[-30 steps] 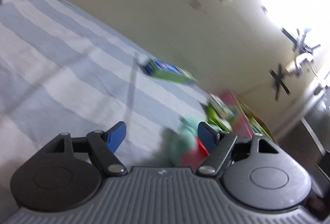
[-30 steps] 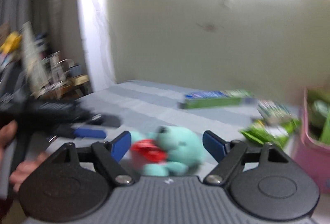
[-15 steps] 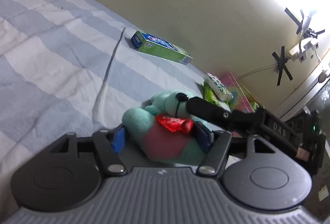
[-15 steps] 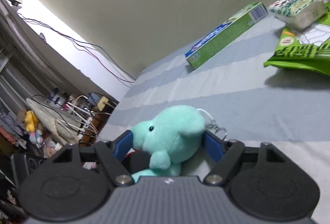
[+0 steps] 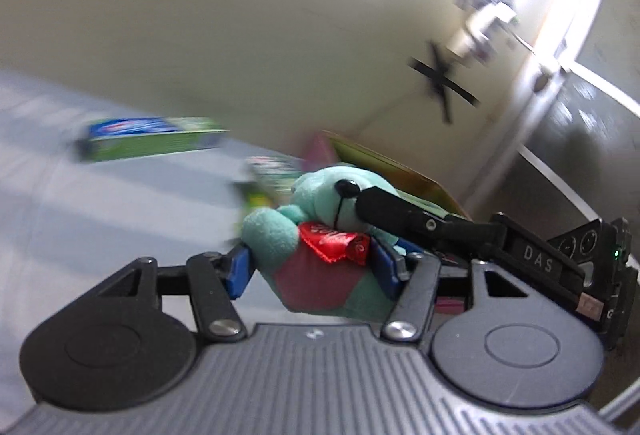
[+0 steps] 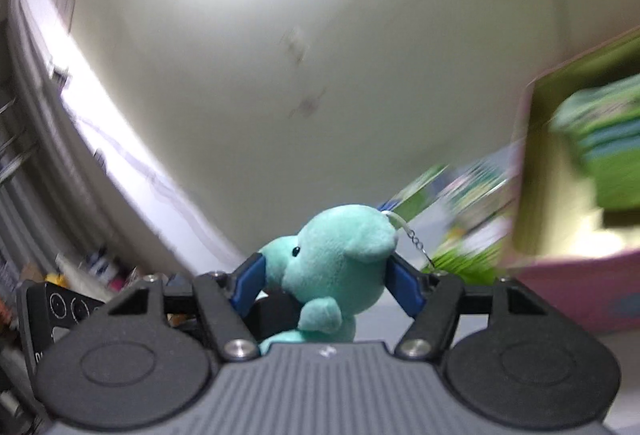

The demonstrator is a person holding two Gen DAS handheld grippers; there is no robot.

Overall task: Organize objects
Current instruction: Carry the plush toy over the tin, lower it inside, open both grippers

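Note:
A teal plush bear point(image 5: 320, 235) with a pink belly and a red heart is held by both grippers, lifted off the striped bed point(image 5: 60, 219). My left gripper point(image 5: 312, 269) is shut on its body. My right gripper point(image 6: 326, 277) is shut on its head point(image 6: 340, 251); one right finger crosses the bear's face in the left wrist view point(image 5: 404, 219). A small chain point(image 6: 416, 241) hangs from the head. The pink and green box point(image 6: 568, 263) is close on the right in the right wrist view, and behind the bear in the left wrist view point(image 5: 380, 163).
A green and blue toothpaste box point(image 5: 156, 139) lies on the bed by the wall. Blurred green snack packets point(image 6: 468, 203) lie before the box, and more green items point(image 6: 600, 151) are inside it. A cluttered shelf point(image 6: 80, 267) is at the left.
Both grippers closed on the bear where it lay on the bed, then lifted it and swung it toward the pink box; both views are now motion-blurred.

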